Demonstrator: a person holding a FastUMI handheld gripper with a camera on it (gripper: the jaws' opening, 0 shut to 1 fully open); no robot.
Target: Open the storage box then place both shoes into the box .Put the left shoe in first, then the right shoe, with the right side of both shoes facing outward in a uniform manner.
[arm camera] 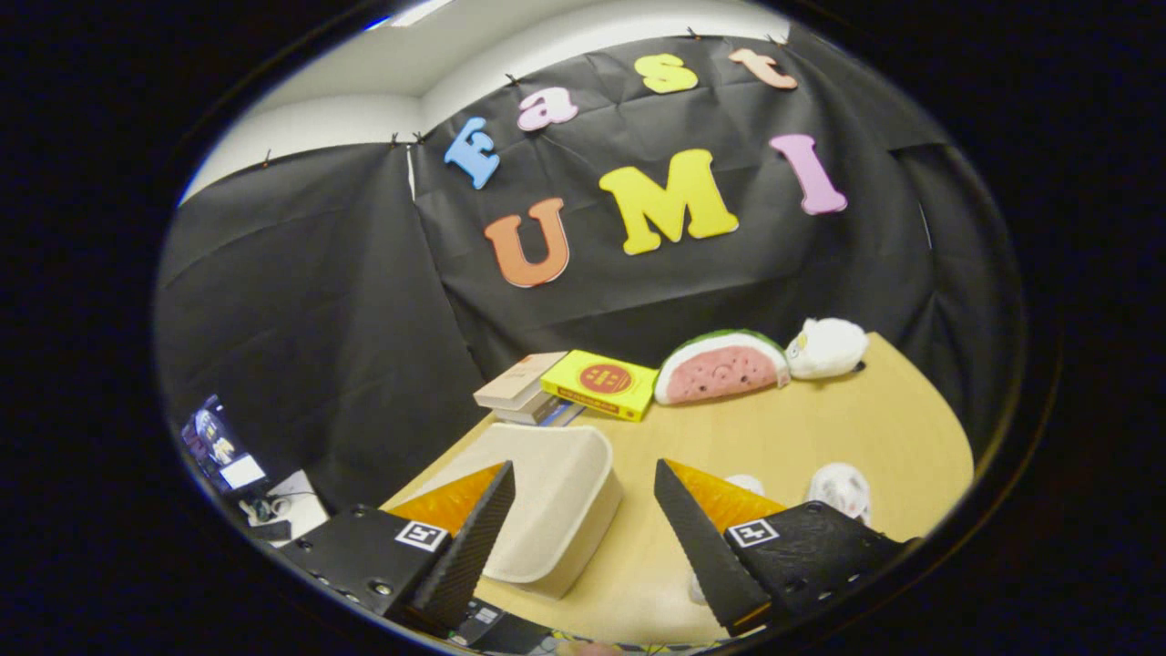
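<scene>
Square black-and-white tag markers on both fingers [465,547] of the open gripper [583,538], patterns not readable as text. Red round emblem on yellow book [601,384] at far side of table [820,437], print too small to read.

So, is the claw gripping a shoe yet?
No, the claw is open with nothing between its fingers; the white shoe lies on the table beyond the right finger.

Handheld gripper [583,483], two black wedge-shaped fingers [701,538] with ribbed inner faces, orange panels on the outer sides, black screw-studded mounts, square black-and-white markers on each, fingers spread apart
</scene>
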